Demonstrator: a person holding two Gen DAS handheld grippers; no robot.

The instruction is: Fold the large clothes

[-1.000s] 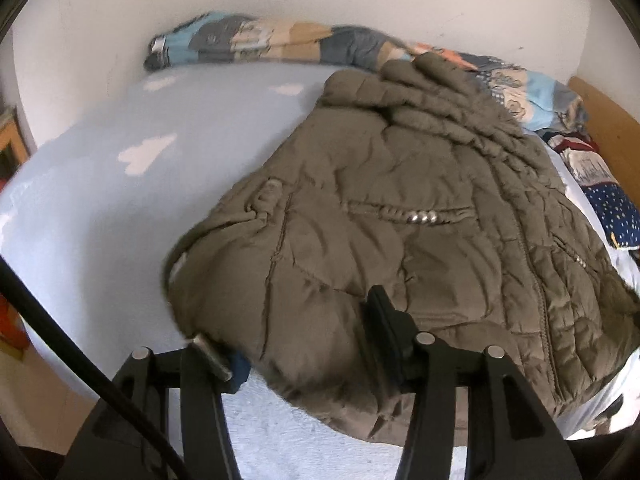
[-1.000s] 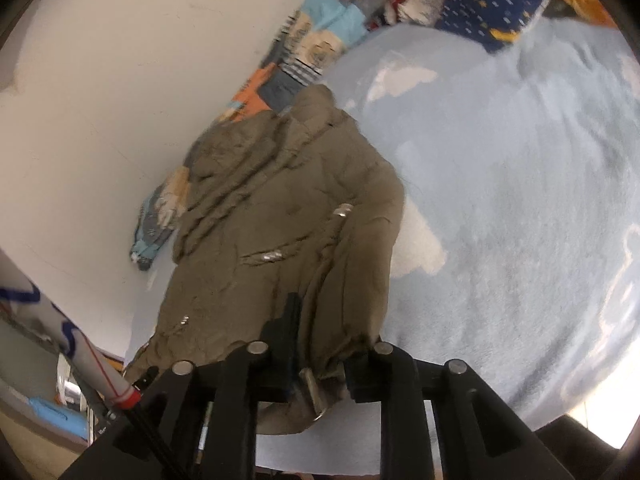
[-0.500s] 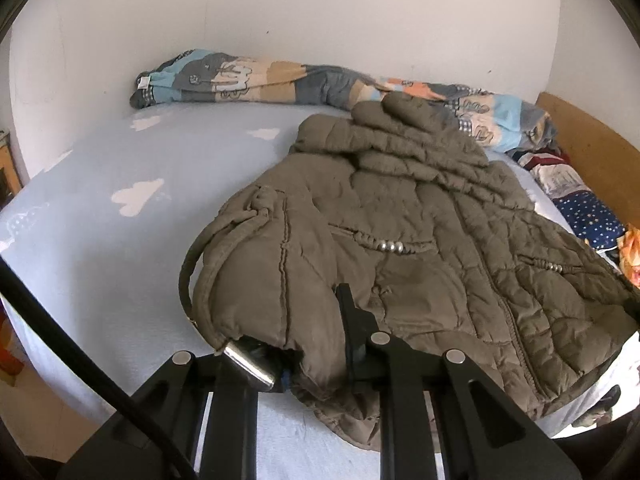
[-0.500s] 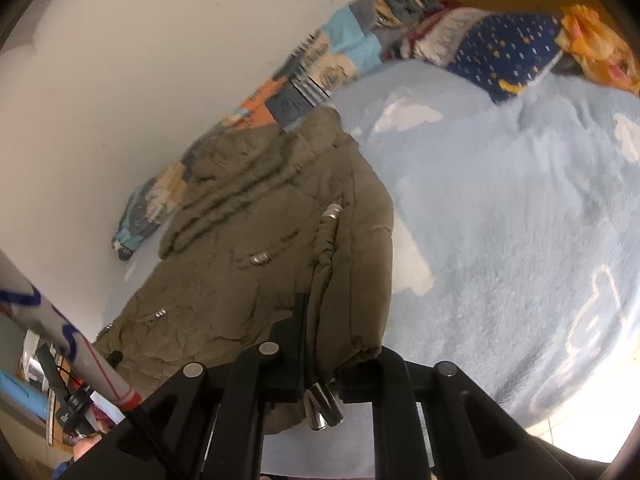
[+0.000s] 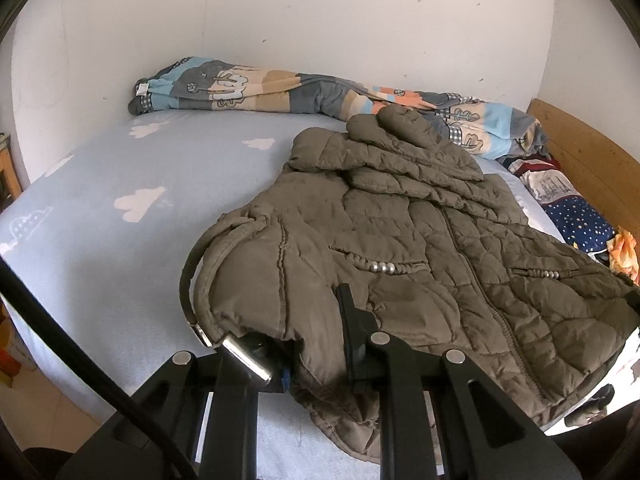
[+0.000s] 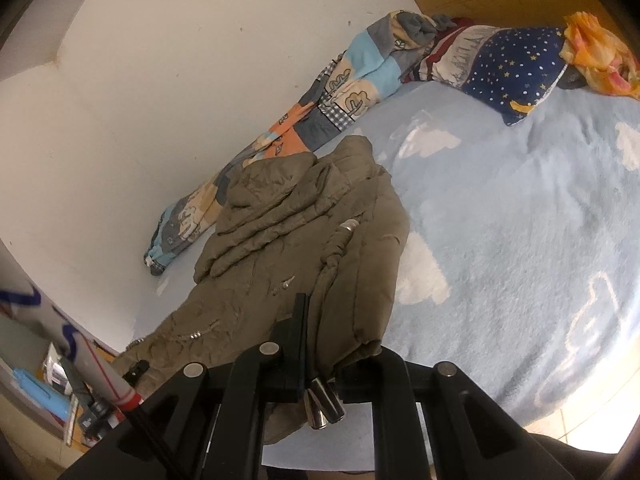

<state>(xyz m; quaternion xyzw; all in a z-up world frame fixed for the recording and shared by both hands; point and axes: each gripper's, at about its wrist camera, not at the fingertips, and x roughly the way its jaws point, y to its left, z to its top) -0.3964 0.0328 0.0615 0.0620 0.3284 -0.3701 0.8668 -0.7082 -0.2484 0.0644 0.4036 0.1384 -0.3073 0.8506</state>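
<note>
The left tool (image 5: 308,344) is clamped on the near hem corner of the olive quilted jacket (image 5: 400,240), the padded cloth bunched between its black fingers (image 5: 350,320), with a silver cord end (image 5: 246,358) poking out just beside the left one. The right tool (image 6: 320,350) is likewise pinched shut on the jacket's other hem corner, its jaws nearly together with only a thin fold of cloth between them; two silver cord tips (image 6: 322,402) hang just below the grip.

The jacket lies spread on the bed (image 5: 120,240), front side up, its hood end pointing away from the tools toward the wall (image 5: 320,20). Only the two gripped corners are raised off the sheet. The bed wears a pale blue sheet printed with white clouds. Beyond the jacket, along the wall, a patchwork blanket (image 5: 260,90) is rolled in a long strip, and the jacket's hood touches it. To the right of the jacket, by the wooden headboard (image 5: 580,148), sits a navy star-print pillow (image 5: 576,216) with an orange cloth (image 5: 622,248) just beside it. Left of the jacket in the right wrist view, past the bed's edge, a cluttered shelf area (image 6: 52,380) shows, too blurred to read
</note>
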